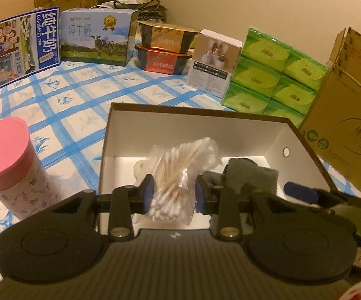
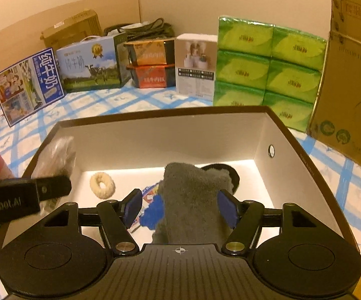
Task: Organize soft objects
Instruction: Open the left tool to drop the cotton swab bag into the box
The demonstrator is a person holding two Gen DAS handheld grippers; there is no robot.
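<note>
Your left gripper (image 1: 172, 192) clamps a bag of cotton swabs (image 1: 174, 175) above the shoebox (image 2: 155, 137) for dropping in; your right gripper (image 2: 180, 206), jaws apart, straddles the grey sock (image 2: 193, 200) inside.

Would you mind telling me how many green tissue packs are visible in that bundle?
6, in the bundle beside the cardboard box: two columns, three stacked rows. More may be hidden behind.

The upright blue milk carton (image 1: 22, 47) at the bed's far left edge reads "纯牛奶". The cow-printed milk box (image 1: 97, 37) beside it carries the same "纯牛奶". The left tongs (image 2: 17, 202) show "nRobot.AI", cut off.
</note>
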